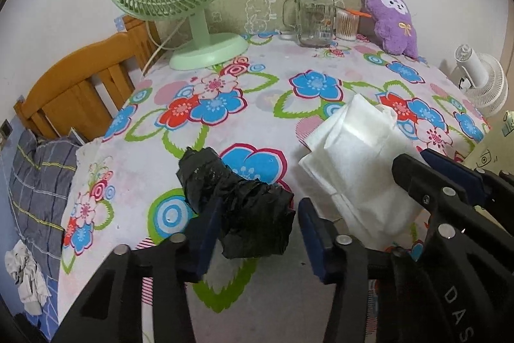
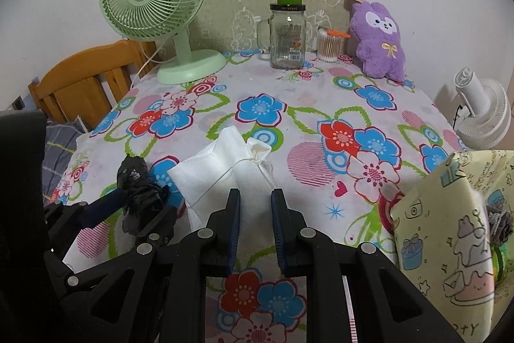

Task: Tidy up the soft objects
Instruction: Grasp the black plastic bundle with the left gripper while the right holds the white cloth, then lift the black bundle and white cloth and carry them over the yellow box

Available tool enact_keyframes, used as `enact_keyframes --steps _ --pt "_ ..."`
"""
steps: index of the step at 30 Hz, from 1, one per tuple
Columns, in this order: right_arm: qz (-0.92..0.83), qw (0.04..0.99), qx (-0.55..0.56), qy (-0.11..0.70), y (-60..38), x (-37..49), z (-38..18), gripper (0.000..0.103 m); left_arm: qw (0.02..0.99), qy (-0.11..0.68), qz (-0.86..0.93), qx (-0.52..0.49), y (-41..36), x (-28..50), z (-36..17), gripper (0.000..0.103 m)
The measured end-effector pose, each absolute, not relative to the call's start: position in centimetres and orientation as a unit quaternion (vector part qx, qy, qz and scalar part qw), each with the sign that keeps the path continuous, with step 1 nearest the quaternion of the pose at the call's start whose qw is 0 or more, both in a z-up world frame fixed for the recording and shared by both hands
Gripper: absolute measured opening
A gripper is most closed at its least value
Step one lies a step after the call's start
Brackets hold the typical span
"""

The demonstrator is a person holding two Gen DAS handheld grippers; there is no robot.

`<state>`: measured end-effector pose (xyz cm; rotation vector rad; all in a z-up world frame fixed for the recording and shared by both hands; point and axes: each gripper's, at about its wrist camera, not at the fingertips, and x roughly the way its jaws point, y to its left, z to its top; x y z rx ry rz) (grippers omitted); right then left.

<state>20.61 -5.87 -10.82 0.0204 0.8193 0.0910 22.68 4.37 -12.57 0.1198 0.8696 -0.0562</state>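
Observation:
A crumpled black plastic bag [image 1: 237, 201] lies on the flowered tablecloth between the open fingers of my left gripper [image 1: 257, 233]; I cannot tell if the pads touch it. It also shows in the right wrist view [image 2: 138, 182], with the left gripper [image 2: 128, 211] around it. A white drawstring pouch [image 1: 356, 156] lies to its right. My right gripper [image 2: 255, 230] is shut on the near end of the white pouch [image 2: 231, 169]. The right gripper [image 1: 440, 179] shows in the left wrist view on the pouch. A purple plush toy [image 2: 379, 44] leans at the far right.
A green desk fan [image 2: 154, 2], a glass mug jar [image 2: 286, 37] with a green cup on top and a cotton-swab box [image 2: 329, 49] stand at the back. A patterned fabric bin [image 2: 449, 233] sits at the right edge. A wooden chair [image 1: 80, 85] and a white fan [image 2: 482, 114] flank the table.

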Motion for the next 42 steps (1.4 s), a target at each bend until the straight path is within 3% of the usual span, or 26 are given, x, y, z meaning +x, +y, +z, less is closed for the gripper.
enact_keyframes --steps 12,42 --pt "0.050 0.910 0.002 0.412 -5.8 21.1 -11.9 0.022 0.904 0.420 -0.029 0.076 3.7 22.3 -12.9 0.027" --pt "0.073 0.921 0.008 0.382 -8.3 15.2 -8.1 0.022 0.922 0.383 -0.024 0.041 1.4 15.4 -8.8 0.027"
